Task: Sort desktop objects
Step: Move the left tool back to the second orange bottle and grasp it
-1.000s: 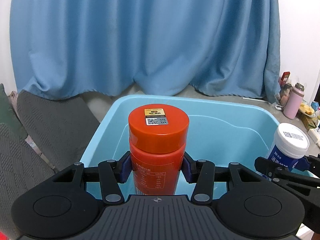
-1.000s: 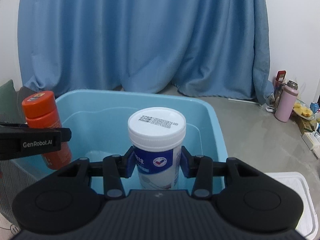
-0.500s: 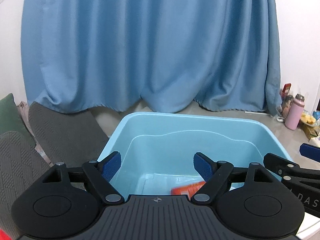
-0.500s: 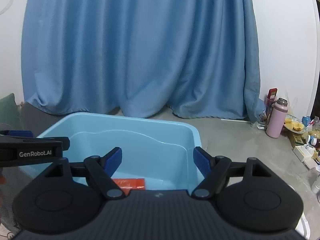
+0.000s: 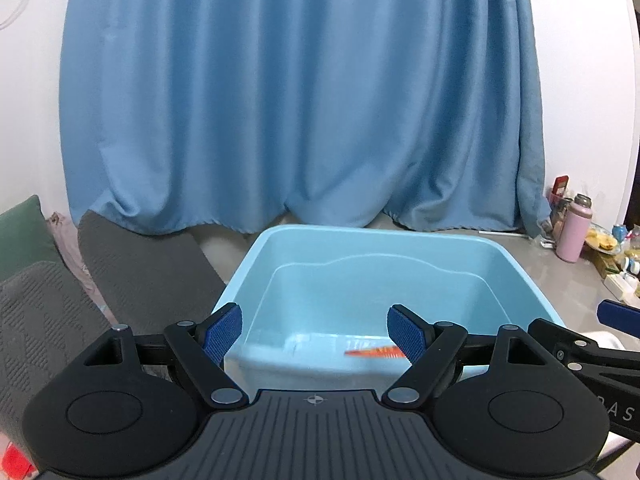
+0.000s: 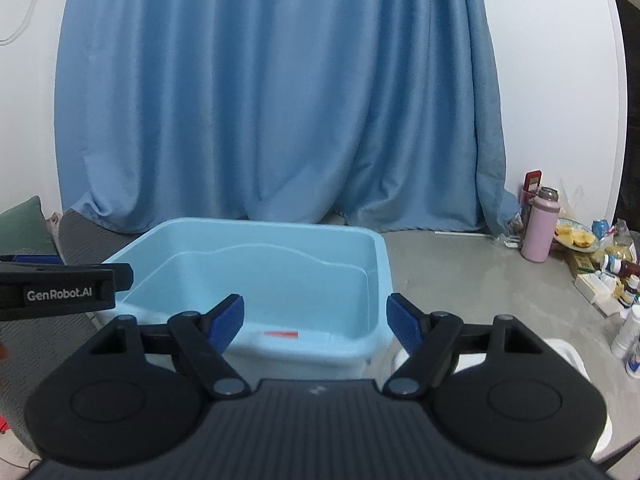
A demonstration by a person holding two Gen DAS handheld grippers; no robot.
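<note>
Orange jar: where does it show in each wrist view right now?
Left wrist view: an orange jar sliver low in the blue bin, by the right pad.
Right wrist view: orange jar strip on the bin floor, centre-left.
Shared landmark: pink flask at right.

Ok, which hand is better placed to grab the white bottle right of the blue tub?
Right, probably: the right gripper is open and empty, with the white bottle off its right side. The left gripper, also open, sits farther left.
</note>
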